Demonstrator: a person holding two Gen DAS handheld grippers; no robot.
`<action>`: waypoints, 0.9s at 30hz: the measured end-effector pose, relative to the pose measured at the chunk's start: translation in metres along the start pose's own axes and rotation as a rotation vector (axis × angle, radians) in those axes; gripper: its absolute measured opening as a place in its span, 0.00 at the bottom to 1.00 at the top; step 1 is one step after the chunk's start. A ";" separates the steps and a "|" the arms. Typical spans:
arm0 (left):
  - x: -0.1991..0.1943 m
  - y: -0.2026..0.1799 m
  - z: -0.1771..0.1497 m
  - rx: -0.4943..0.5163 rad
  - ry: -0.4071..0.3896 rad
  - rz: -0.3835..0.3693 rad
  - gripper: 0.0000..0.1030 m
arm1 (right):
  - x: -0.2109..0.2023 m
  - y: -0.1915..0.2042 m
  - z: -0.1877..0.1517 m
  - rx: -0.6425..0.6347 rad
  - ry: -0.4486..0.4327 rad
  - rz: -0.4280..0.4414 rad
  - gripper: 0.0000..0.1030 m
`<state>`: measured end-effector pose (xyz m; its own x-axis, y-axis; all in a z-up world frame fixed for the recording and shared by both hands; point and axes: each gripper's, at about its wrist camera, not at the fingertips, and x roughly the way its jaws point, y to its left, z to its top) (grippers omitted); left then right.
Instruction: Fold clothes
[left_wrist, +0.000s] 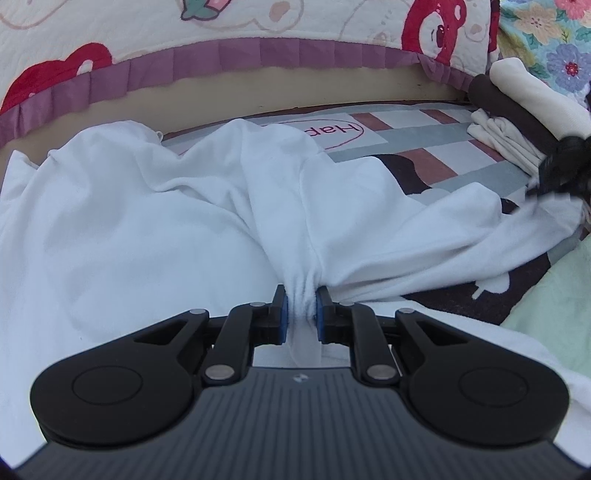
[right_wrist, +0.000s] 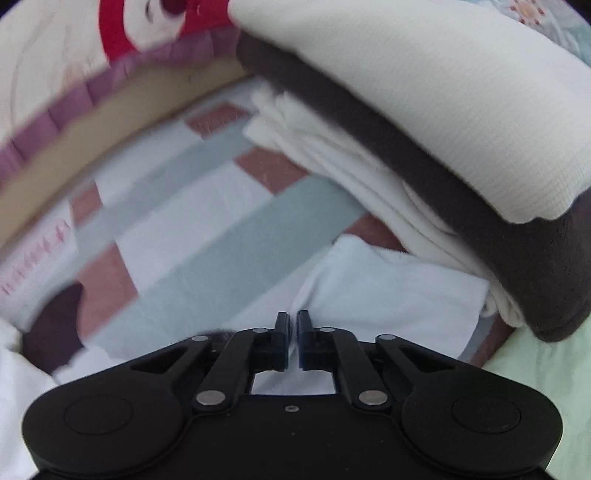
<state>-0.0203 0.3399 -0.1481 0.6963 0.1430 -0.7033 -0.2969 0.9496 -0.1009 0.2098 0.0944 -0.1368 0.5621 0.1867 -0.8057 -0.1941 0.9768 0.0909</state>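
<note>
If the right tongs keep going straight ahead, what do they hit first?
Probably the white cloth lying just past the right tongs, and beyond it the stack of folded clothes. Depth is hard to judge in this blurred view.

We hold our left gripper low and level, its jaws pinched on a gathered bunch of the white garment, the blue pads pressing the cloth from both sides. Our right gripper has its jaws drawn nearly together with only a thin slit between them; whether cloth is caught there we cannot tell. From the left wrist view, the right gripper shows as a dark blur off to the right side.
</note>
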 end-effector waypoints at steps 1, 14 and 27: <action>-0.002 -0.003 0.007 -0.004 -0.015 -0.032 0.13 | -0.012 0.003 0.012 -0.049 -0.057 0.030 0.05; -0.020 -0.035 0.077 -0.071 -0.102 -0.389 0.57 | -0.165 -0.024 0.215 -0.478 -0.744 0.090 0.02; -0.026 0.067 -0.008 -0.250 0.168 -0.055 0.57 | 0.033 -0.078 0.182 -0.424 -0.400 -0.239 0.05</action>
<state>-0.0633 0.3975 -0.1425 0.6043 0.0257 -0.7963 -0.4280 0.8535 -0.2972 0.3899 0.0440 -0.0643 0.8708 0.0736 -0.4861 -0.2815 0.8852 -0.3703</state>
